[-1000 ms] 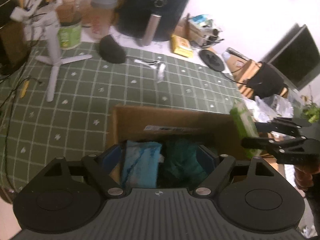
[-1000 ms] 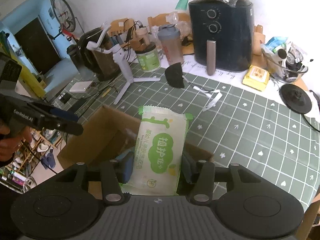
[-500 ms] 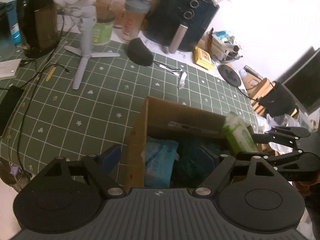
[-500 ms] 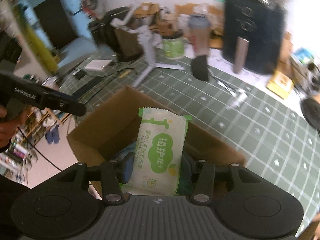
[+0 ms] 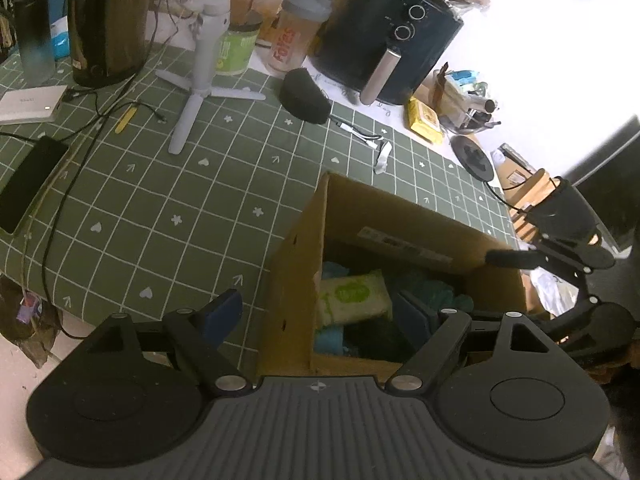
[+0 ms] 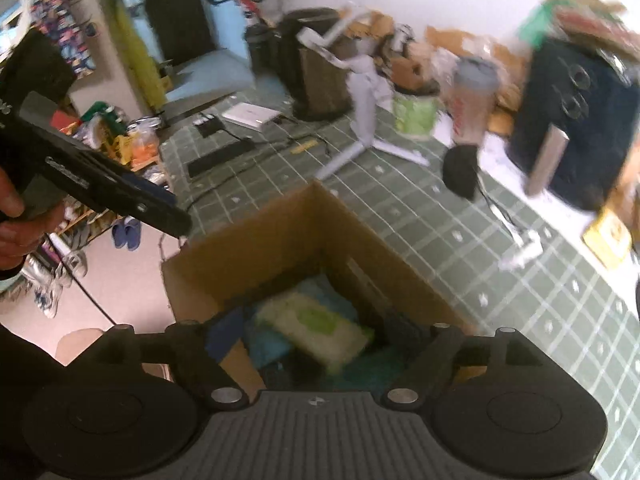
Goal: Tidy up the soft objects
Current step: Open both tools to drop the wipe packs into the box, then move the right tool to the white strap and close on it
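The wet-wipes pack [image 6: 316, 330] lies inside the cardboard box [image 6: 256, 264], just ahead of and below the right gripper [image 6: 316, 340], whose jaws stand apart and empty. It rests tilted on blue and teal cloth items [image 5: 332, 338]. The left gripper [image 5: 316, 312] straddles the box's near wall, jaws wide apart, holding nothing. The pack looks light, squashy and slick-wrapped; pinching across its short width should hold best.
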`<state>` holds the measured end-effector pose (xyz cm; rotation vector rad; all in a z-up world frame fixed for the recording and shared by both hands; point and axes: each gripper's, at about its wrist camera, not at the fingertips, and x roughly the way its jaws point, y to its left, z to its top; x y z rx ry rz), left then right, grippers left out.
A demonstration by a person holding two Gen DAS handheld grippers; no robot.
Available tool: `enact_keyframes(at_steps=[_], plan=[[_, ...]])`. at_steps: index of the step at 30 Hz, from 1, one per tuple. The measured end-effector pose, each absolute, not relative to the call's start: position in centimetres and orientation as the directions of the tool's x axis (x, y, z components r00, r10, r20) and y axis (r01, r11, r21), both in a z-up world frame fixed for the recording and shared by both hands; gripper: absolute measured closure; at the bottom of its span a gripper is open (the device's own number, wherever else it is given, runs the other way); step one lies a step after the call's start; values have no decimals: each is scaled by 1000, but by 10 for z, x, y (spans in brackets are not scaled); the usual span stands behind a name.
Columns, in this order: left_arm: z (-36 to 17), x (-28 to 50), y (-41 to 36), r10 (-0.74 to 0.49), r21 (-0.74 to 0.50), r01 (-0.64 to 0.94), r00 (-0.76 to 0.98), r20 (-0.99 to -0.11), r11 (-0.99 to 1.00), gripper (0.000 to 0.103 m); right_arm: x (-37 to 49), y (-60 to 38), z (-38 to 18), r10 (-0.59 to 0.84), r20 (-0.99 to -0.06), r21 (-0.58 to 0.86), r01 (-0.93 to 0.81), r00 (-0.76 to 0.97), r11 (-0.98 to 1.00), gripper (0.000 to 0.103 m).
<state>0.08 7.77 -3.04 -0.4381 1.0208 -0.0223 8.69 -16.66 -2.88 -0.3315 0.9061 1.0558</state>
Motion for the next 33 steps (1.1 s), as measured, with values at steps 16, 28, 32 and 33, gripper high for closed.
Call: enact_keyframes(at_steps=[16, 28, 32, 33], plan=[[-17, 37, 51, -245, -318, -45, 537, -807, 947, 20, 83, -241, -37, 551, -771, 221, -676, 319, 702, 4], [-7, 53, 43, -246, -303, -10, 560, -791, 953, 20, 90, -270, -44, 529, -768, 264, -575, 361, 775, 2], [-5, 64, 47, -242, -295, -2, 569, -786, 955, 20, 99, -272, -44, 520, -767, 266, -552, 376, 791, 2], [-5, 69, 47, -240, -293, -1, 566, -788, 956, 20, 102, -273, -43, 517, -766, 265, -545, 383, 795, 2]])
